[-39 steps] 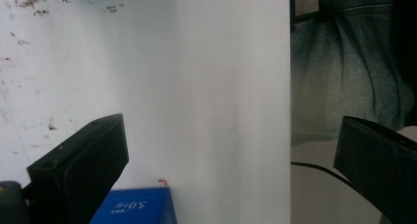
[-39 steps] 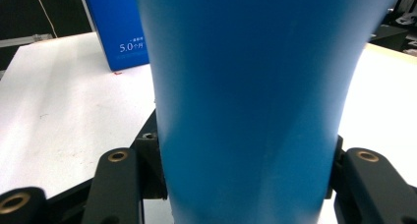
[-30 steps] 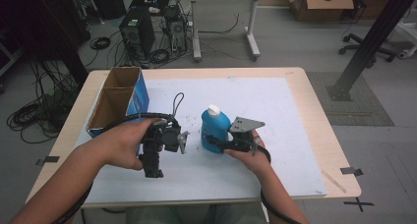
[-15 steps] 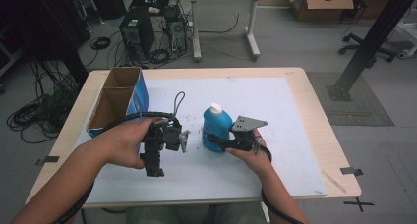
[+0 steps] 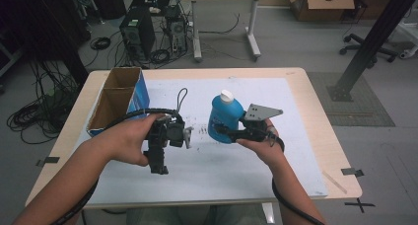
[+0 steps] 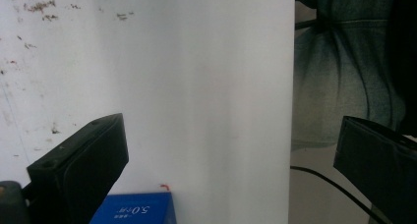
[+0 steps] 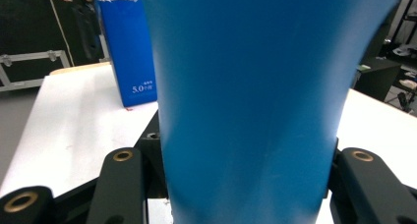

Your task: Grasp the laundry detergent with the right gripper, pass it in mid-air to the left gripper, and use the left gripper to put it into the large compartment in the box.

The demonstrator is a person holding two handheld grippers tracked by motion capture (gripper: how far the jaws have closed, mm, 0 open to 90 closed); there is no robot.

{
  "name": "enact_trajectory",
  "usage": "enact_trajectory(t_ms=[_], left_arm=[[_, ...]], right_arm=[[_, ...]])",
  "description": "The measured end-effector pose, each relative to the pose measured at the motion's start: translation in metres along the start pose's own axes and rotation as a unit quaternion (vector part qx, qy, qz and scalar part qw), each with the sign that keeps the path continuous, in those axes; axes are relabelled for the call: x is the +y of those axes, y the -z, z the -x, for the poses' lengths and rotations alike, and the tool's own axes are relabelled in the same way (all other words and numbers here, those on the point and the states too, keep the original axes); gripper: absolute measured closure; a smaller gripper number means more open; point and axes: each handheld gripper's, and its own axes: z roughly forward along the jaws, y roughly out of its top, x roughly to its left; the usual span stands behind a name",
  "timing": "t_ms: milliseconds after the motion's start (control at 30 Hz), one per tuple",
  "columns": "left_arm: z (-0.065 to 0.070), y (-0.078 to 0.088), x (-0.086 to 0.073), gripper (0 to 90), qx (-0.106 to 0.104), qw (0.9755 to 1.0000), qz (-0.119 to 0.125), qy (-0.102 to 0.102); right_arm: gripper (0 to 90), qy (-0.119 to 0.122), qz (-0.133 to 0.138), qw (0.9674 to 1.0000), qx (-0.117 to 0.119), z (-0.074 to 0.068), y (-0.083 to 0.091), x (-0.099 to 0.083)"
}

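Right gripper (image 5: pixel 221 131) clamped blue plastic bottle with white cap (image 5: pixel 224 117) low on body; smooth, likely slippery, squeezable. Left gripper (image 5: pixel 158 163) gaped empty.

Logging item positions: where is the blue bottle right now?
In the high view, the blue bottle sits mid-table, clamped in the right claw, right of the open cardboard box.

Overhead table (image 5: pixel 296 136) view, two close jaw-level views

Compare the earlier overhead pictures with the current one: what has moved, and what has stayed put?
The right gripper, shut on the blue bottle, has lifted it slightly, up the picture. The grip was already on it. The left gripper, jaws open, and the cardboard box kept their places.
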Motion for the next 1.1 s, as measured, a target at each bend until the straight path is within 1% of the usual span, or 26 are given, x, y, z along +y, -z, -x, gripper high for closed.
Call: enact_trajectory(t_ms=[100, 133, 200, 233, 267, 300, 333, 433, 533, 767, 900, 1000, 1100], left_arm=[[-0.001, 0.003, 0.001, 0.2, -0.003, 1.0, 0.0, 0.002], [-0.002, 0.006, 0.003, 0.3, -0.006, 1.0, 0.0, 0.008], [-0.003, 0.008, 0.003, 0.4, -0.006, 1.0, 0.001, 0.007], [-0.004, 0.009, 0.004, 0.4, -0.01, 0.9999, 0.0, 0.012], [-0.005, 0.012, 0.004, 0.4, -0.01, 0.9998, 0.0, 0.015], [-0.005, 0.012, 0.004, 0.4, -0.01, 0.9998, 0.0, 0.015], [-0.007, 0.015, 0.005, 0.5, -0.013, 0.9997, 0.0, 0.022], [-0.009, 0.019, 0.007, 0.5, -0.015, 0.9996, 0.004, 0.023], [-0.01, 0.023, 0.009, 0.5, -0.012, 0.9997, 0.007, 0.021], [-0.014, 0.031, 0.014, 0.3, -0.012, 0.9996, 0.015, 0.02], [-0.015, 0.033, 0.016, 0.2, -0.012, 0.9996, 0.015, 0.019], [-0.016, 0.036, 0.019, 0.2, -0.011, 0.9996, 0.019, 0.017], [-0.017, 0.037, 0.021, 0.2, -0.011, 0.9996, 0.018, 0.016]], right_arm=[[45.9, 0.002, -0.001, 1.0, 0.007, 0.0, 0.003, 0.004], [45.9, 0.008, -0.004, 0.9999, 0.012, 0.0, 0.006, 0.007], [45.9, 0.006, -0.003, 0.9999, 0.016, 0.0, 0.007, 0.007], [45.9, 0.007, -0.004, 0.9998, 0.017, -0.001, 0.009, 0.007], [45.8, 0.014, -0.011, 0.9997, 0.019, -0.002, 0.01, 0.008], [45.8, 0.014, -0.011, 0.9997, 0.019, -0.002, 0.01, 0.008], [45.8, 0.016, -0.014, 0.9995, 0.024, -0.003, 0.012, 0.007], [45.8, 0.018, -0.017, 0.9994, 0.026, -0.004, 0.016, 0.006], [45.8, 0.016, -0.014, 0.9993, 0.03, -0.004, 0.02, 0.004], [45.7, 0.017, -0.021, 0.9988, 0.04, -0.007, 0.032, 0.0], [45.7, 0.018, -0.024, 0.9985, 0.045, -0.009, 0.036, -0.002], [45.7, 0.021, -0.025, 0.9982, 0.051, -0.01, 0.038, -0.003], [45.7, 0.023, -0.026, 0.9974, 0.064, -0.014, 0.039, -0.005]])
